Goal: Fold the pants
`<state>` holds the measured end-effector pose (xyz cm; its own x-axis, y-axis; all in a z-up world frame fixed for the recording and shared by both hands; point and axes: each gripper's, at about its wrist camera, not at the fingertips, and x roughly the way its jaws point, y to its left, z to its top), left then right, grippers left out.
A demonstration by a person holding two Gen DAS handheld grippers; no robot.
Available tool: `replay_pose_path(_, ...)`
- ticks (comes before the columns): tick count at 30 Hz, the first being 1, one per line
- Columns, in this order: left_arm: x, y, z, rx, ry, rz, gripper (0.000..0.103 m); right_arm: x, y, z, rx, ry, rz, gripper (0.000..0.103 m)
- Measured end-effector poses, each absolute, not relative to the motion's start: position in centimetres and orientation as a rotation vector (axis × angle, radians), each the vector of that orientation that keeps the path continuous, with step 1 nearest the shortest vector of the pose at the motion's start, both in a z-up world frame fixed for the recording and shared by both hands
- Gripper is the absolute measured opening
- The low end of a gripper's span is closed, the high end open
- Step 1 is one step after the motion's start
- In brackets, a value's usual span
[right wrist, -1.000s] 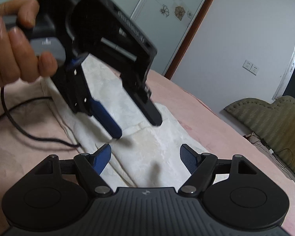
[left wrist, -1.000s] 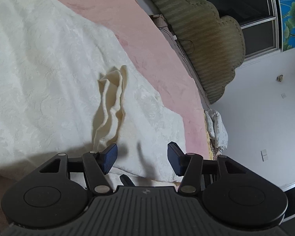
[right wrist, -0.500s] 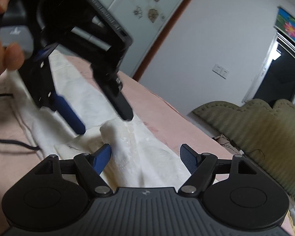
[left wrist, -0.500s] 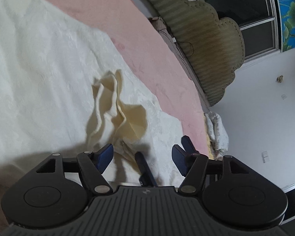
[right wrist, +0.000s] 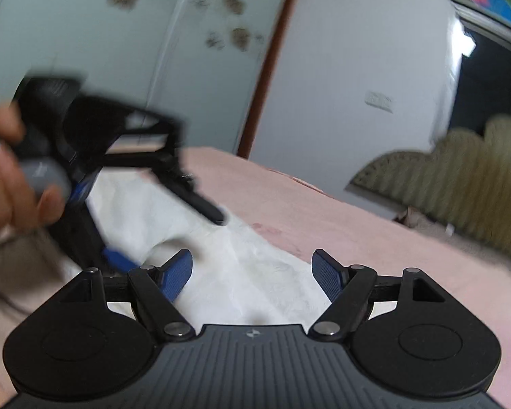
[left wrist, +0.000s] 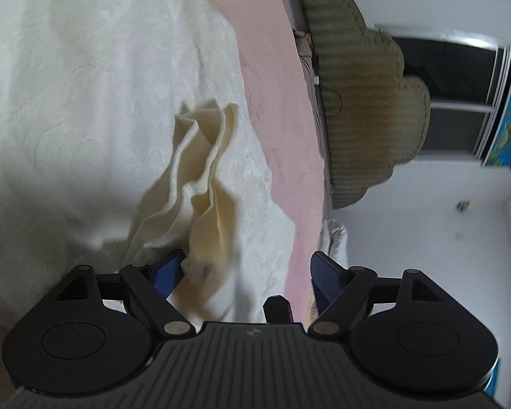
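Left wrist view: cream-white textured fabric pants (left wrist: 85, 102) cover the frame's left on the pink bed (left wrist: 276, 102); a bunched cream fold (left wrist: 201, 184) rises at centre. Left gripper (left wrist: 245, 267) jaws apart, the fold touching one finger (left wrist: 168, 269).

Right wrist view: right gripper (right wrist: 252, 269) jaws apart above flat pants at lower centre. Folding appears barely begun.
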<state>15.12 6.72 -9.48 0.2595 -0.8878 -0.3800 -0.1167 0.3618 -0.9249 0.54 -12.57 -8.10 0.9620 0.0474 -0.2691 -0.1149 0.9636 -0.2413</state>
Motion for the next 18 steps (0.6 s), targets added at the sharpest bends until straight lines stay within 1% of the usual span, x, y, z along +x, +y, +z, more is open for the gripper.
replay_pose_path(2,15.2,6.6,-9.5,-1.089,1.2,-0.694,0.081,1.9,-13.3,-8.1,-0.237,0.324,0.073,0.083)
replay_pose_path(3,15.1,6.4,-9.4,-1.068,1.194,-0.704,0.076,2.4,-13.2,-8.4,-0.256,0.364,0.062,0.083)
replay_pose_path(4,14.9,6.2,-9.1,-1.042,1.183,-0.722,0.061,3.1,-13.0,-8.9,-0.286,0.393,0.048,0.083)
replay_pose_path(7,14.0,4.9,-7.8,-0.892,1.153,-0.739,0.024,4.2,-11.9,-9.9,-0.335,0.436,0.047,0.083)
replay_pose_path(9,13.3,4.8,-6.5,-0.772,1.084,-0.714,0.014,4.2,-11.2,-10.4,-0.366,0.422,0.021,0.083)
replay_pose_path(10,13.0,4.9,-5.9,-0.749,1.052,-0.716,0.012,4.2,-11.1,-10.3,-0.373,0.414,0.025,0.083)
replay_pose_path(14,11.3,5.9,-3.1,-0.654,0.926,-0.703,0.012,3.9,-10.5,-9.3,-0.341,0.356,0.045,0.083)
replay_pose_path(16,10.6,6.0,-2.8,-0.595,0.908,-0.686,0.012,4.1,-10.2,-9.2,-0.33,0.352,0.072,0.083)
replay_pose_path(18,10.5,5.9,-3.5,-0.585,0.947,-0.66,0.012,4.3,-9.8,-9.7,-0.34,0.369,0.093,0.083)
